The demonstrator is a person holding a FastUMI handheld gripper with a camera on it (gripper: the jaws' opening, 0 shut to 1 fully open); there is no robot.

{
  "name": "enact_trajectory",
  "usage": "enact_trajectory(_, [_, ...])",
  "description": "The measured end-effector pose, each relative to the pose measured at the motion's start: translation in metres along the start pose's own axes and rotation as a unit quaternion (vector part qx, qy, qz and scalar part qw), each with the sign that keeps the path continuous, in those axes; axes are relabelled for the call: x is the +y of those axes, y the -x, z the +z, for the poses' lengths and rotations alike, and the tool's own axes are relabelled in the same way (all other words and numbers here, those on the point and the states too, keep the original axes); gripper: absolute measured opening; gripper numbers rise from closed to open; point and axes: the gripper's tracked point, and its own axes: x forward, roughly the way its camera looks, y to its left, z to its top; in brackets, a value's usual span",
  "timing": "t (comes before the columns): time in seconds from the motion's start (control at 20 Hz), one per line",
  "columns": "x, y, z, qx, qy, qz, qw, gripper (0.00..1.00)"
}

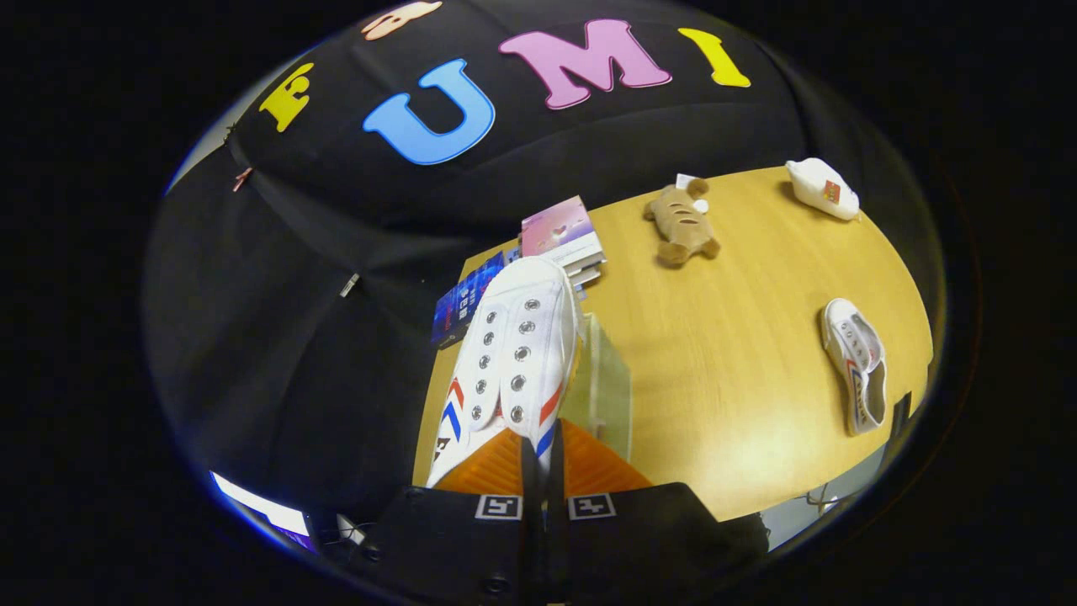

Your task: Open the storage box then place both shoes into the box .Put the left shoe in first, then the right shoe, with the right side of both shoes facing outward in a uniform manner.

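Extending ahead of gripper point(541, 467): white shoe point(513, 353).

The gripper point(540, 471) has its two fingers pressed close together on the heel of a white shoe point(513, 362) with red and blue stripes, toe pointing away, near the middle of the frame. Just right of it stands a clear storage box point(607, 387) on the wooden table point(740, 370). A second white shoe point(856, 364) lies at the right, well apart. Books point(562, 237) sit beyond the toe, a plush toy point(683, 224) and a white object point(823, 188) at upper right.
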Motion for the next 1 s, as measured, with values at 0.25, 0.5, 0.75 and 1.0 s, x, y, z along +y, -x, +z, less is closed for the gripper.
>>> enact_trajectory(0.25, [0.024,-0.050,-0.032,0.043,0.015,-0.011,0.999,0.05])
enact_trajectory(0.5, [0.022,-0.091,-0.060,0.079,0.023,-0.039,0.996,0.05])
enact_trajectory(0.75, [0.037,-0.117,-0.091,0.128,0.018,-0.012,0.992,0.24])
enact_trajectory(1.0, [0.038,-0.088,-0.060,0.086,0.039,0.028,0.995,0.99])
